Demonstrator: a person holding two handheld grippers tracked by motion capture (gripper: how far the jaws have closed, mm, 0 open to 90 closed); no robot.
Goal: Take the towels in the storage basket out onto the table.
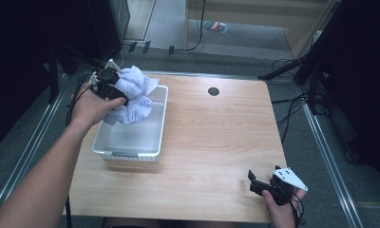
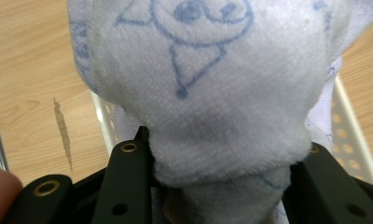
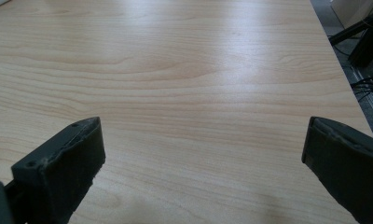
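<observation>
The left gripper [image 1: 113, 90] has its jaws clamped on a bunched white towel [image 1: 133, 95] printed with blue line drawings, and holds it above the far end of the white perforated basket [image 1: 131, 154]. The towel hangs from the grip over the basket's far rim, its lower folds dipping toward the inside of the basket; whether they touch the basket floor cannot be told. In the left gripper view the towel [image 2: 208, 93] bulges up between the two black jaws, squeezed at its narrow waist, with the basket wall [image 2: 350, 140] showing behind it on either side. The basket stands on the wooden table [image 1: 216, 137], near the table's left edge as seen from above. The right gripper [image 1: 260, 183] rests at the table's near right corner, well apart from the basket, held in the person's hand. In the right gripper view its jaws stand wide apart over bare table wood [image 3: 198, 93], with nothing between them.
</observation>
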